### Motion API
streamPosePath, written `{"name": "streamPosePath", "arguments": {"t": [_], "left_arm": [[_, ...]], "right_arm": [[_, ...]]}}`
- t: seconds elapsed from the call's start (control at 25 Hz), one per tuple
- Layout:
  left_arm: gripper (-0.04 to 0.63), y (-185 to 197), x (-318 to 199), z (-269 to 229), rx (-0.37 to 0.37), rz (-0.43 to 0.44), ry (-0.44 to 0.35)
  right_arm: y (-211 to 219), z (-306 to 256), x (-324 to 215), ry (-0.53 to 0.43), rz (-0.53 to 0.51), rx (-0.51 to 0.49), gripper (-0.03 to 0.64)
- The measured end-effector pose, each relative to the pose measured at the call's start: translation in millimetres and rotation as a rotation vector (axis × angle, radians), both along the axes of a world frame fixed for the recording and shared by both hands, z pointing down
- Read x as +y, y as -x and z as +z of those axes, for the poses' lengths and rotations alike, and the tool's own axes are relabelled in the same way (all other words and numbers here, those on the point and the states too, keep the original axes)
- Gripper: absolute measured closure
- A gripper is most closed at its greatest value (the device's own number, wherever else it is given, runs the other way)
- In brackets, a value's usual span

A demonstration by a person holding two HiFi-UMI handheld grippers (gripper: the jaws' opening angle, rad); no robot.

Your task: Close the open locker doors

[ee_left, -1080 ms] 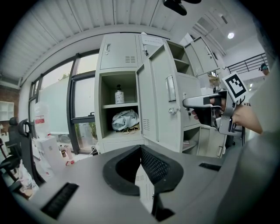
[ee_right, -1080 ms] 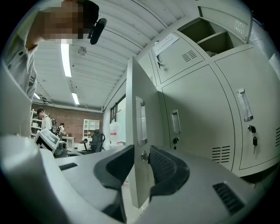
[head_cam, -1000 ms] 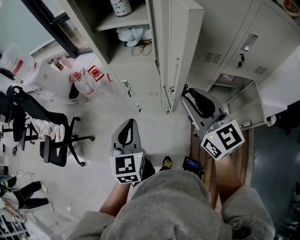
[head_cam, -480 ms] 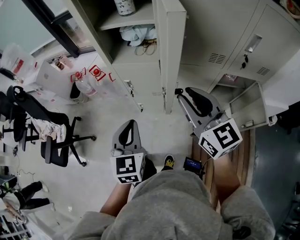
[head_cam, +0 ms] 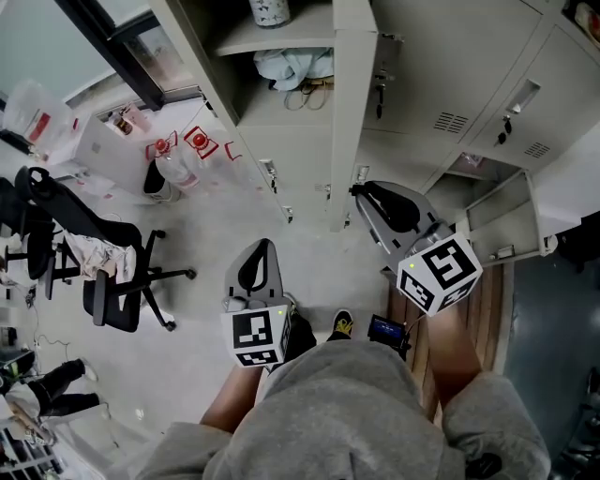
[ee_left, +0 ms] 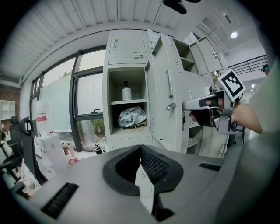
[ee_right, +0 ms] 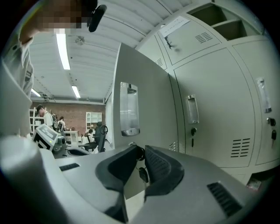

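A tall beige locker [head_cam: 281, 103] stands open, with a bundled cloth [head_cam: 292, 66] and a white bottle [head_cam: 269, 11] on its shelves. Its door [head_cam: 352, 103] juts out edge-on towards me. My right gripper [head_cam: 358, 190] is at the door's lock edge. In the right gripper view its jaws have just been closing, and my right gripper [ee_right: 141, 151] now pinches the key ring [ee_right: 140, 154] hanging from the lock. My left gripper [head_cam: 265, 246] hangs low to the left, shut and empty, aimed at the open compartment [ee_left: 127, 105].
A lower locker door [head_cam: 506, 220] stands open at the right. A black office chair [head_cam: 103, 272], a white box [head_cam: 117, 141] and a plastic bottle [head_cam: 173, 173] sit on the floor at the left. My feet and a small device [head_cam: 384, 328] are below.
The open door has swung from an angled stance to edge-on. My right gripper has followed it and narrowed its jaws at the lock. The left gripper has barely shifted.
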State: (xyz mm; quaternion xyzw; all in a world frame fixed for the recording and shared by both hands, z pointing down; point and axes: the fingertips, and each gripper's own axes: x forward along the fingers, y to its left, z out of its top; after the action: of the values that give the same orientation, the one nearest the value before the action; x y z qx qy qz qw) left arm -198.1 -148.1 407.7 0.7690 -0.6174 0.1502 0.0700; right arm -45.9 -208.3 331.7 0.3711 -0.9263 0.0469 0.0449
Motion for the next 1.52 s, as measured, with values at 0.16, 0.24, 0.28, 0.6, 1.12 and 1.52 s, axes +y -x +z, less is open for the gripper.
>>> {"name": "streamPosePath", "arguments": {"t": [0.16,0.24,0.28,0.6,1.12,1.52], "left_arm": [[0.584,11,-3,0,-0.002,-0.004,0.000],[0.584,18,-4,1,-0.003,-0.010,0.001],[0.584,22,-5,1,-0.004,-0.013,0.002],[0.584,45,-13,4,0.007,-0.025,0.002],[0.584,57,-32,5,0.014,0.010,-0.002],[0.584,81,-43,5,0.021,-0.009,-0.005]], "right_arm": [[19,0,-1,0.060,-0.041,-0.040,0.554],[29,-1,-1,0.016,-0.046,0.007,0.555],[34,-2,0,-0.038,-0.042,0.058,0.555],[63,1,12,-0.364,-0.033,0.439,0.505],[77,12,-1,-0.523,0.010,0.692,0.509],[115,4,-18,-0.189,-0.073,0.345,0.520]]}}
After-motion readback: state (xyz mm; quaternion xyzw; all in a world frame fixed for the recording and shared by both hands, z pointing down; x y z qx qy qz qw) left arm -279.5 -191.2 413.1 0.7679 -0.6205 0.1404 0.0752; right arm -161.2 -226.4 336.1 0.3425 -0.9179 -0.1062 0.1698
